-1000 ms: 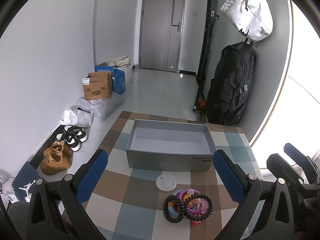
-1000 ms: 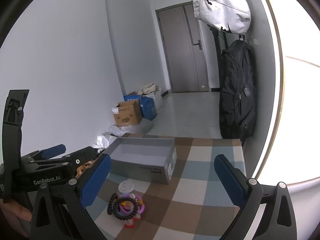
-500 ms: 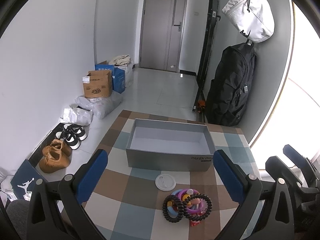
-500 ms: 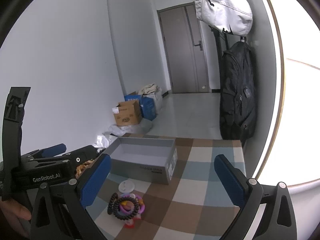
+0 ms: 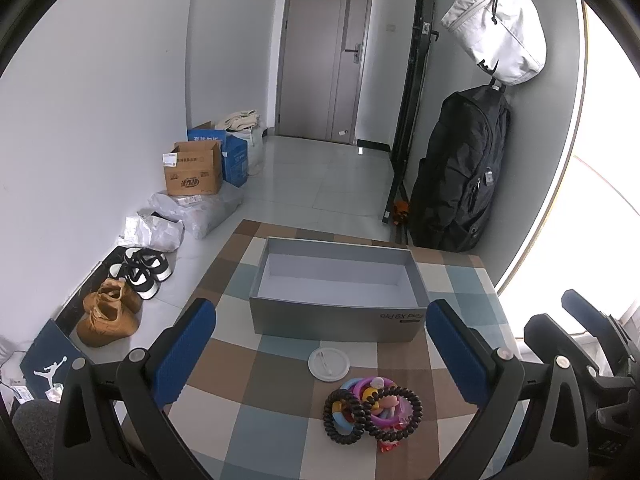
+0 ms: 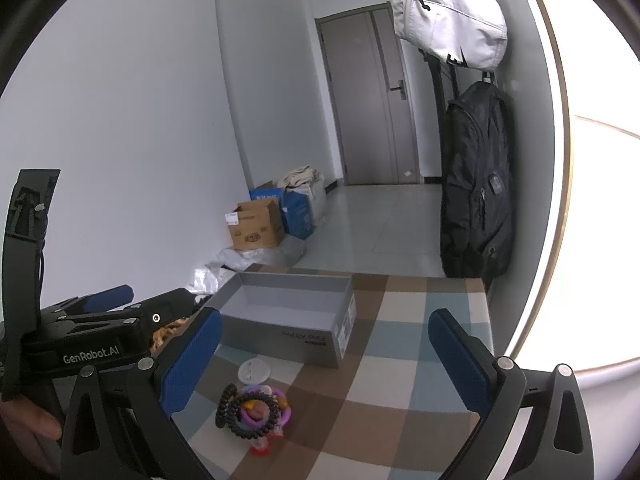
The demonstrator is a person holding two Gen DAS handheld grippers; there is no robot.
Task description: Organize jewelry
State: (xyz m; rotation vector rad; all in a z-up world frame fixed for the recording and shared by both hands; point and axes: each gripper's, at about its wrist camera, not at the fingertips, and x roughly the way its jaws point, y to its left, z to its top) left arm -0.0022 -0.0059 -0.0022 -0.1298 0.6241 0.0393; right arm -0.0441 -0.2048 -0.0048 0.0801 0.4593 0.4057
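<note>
A pile of coloured bangles and black spiral hair ties (image 5: 372, 410) lies on the checked tablecloth (image 5: 276, 376), in front of an open grey box (image 5: 336, 294) that is empty. A small white round lid (image 5: 329, 364) lies between pile and box. My left gripper (image 5: 320, 340) is open and empty, held above the table just short of the pile. My right gripper (image 6: 324, 344) is open and empty, to the right of the pile (image 6: 254, 410); the box (image 6: 286, 314) and lid (image 6: 254, 371) also show in its view.
The table's left edge drops to a floor with shoes (image 5: 110, 312), cardboard boxes (image 5: 192, 168) and plastic bags (image 5: 196, 212). A black backpack (image 5: 460, 176) and a white bag (image 5: 498, 26) hang on the right wall. A bright window lies to the right.
Both grippers have drifted only slightly; the view is nearly the same. Nothing on the table has moved.
</note>
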